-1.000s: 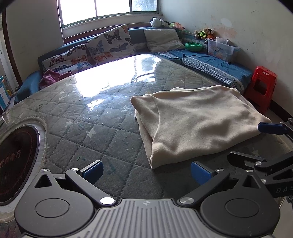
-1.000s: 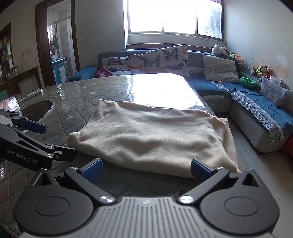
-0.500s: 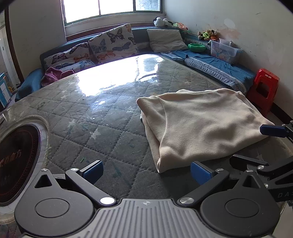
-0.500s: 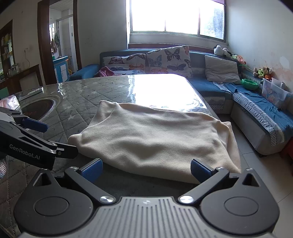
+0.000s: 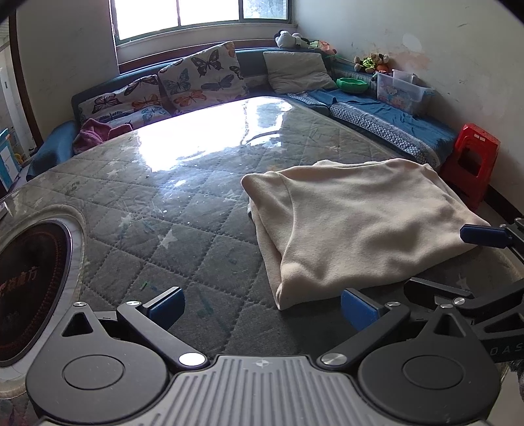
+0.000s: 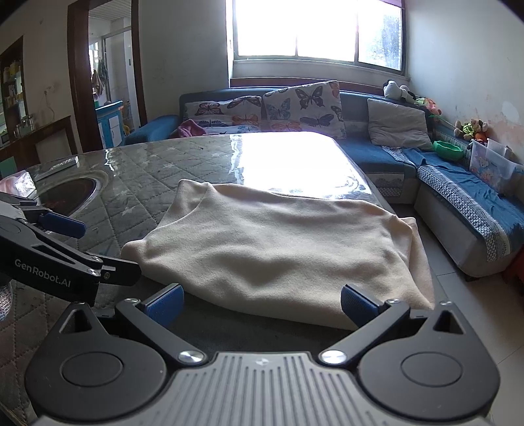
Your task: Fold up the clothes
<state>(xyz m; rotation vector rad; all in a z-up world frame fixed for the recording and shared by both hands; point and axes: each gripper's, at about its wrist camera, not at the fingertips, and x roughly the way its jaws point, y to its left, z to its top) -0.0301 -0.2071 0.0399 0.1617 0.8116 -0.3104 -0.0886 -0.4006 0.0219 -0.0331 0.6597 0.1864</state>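
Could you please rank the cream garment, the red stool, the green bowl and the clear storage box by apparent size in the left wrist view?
1. Cream garment
2. Red stool
3. Clear storage box
4. Green bowl
The stool stands nearer the camera than the box, so real sizes are unsure.

Daylight from behind, strong glare in front of me.
The window [image 6: 316, 31] is overexposed, my table [image 5: 203, 209] reflects it white, and the fisheye edges bend and darken.

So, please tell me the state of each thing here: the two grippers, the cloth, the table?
Left hand-held gripper: open, holding nothing.
Right hand-held gripper: open, holding nothing.
Cloth: folded, flat on table, untouched.
Table: under a glossy clear cover.
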